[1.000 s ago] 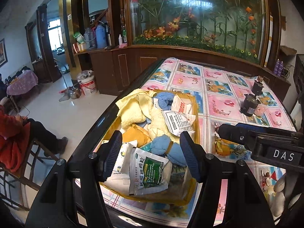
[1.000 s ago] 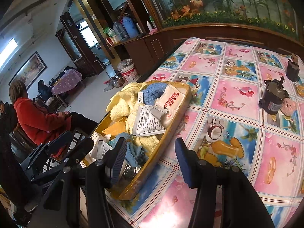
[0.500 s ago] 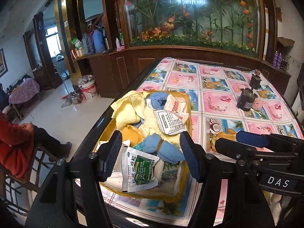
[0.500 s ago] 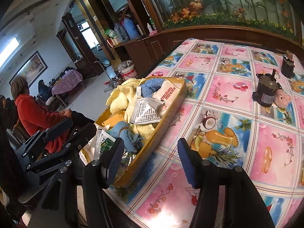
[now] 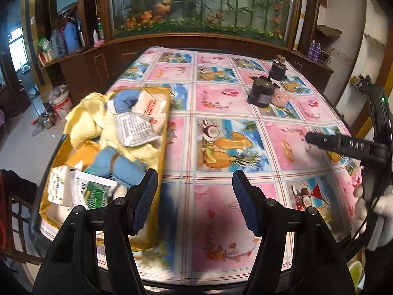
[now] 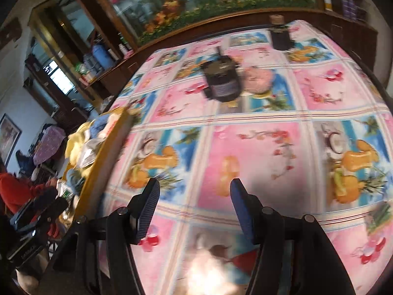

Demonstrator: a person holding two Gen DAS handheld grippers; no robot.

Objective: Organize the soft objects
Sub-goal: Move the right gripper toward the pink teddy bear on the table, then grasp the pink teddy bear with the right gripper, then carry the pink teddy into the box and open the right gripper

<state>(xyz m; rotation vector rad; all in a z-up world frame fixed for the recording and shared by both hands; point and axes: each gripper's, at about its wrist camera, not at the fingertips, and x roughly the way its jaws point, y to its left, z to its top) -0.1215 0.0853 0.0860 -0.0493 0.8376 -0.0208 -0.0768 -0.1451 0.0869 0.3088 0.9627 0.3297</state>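
Yellow tray (image 5: 164, 132) holds towels (image 5: 83, 120) and packets (image 5: 133, 130); both hand-held grippers (image 5: 195, 196) (image 6: 194, 202) gape empty.

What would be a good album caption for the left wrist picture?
Open left gripper above a fruit-print tablecloth, beside a yellow tray heaped with towels and packets.

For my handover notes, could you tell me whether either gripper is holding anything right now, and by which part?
Nothing is held. The left gripper and right gripper are both open over the tablecloth, with nothing between their fingers.

Pink-and-blue fruit-print tablecloth (image 5: 221, 113), yellow tray (image 5: 161, 162), blue fingers (image 5: 147, 191)
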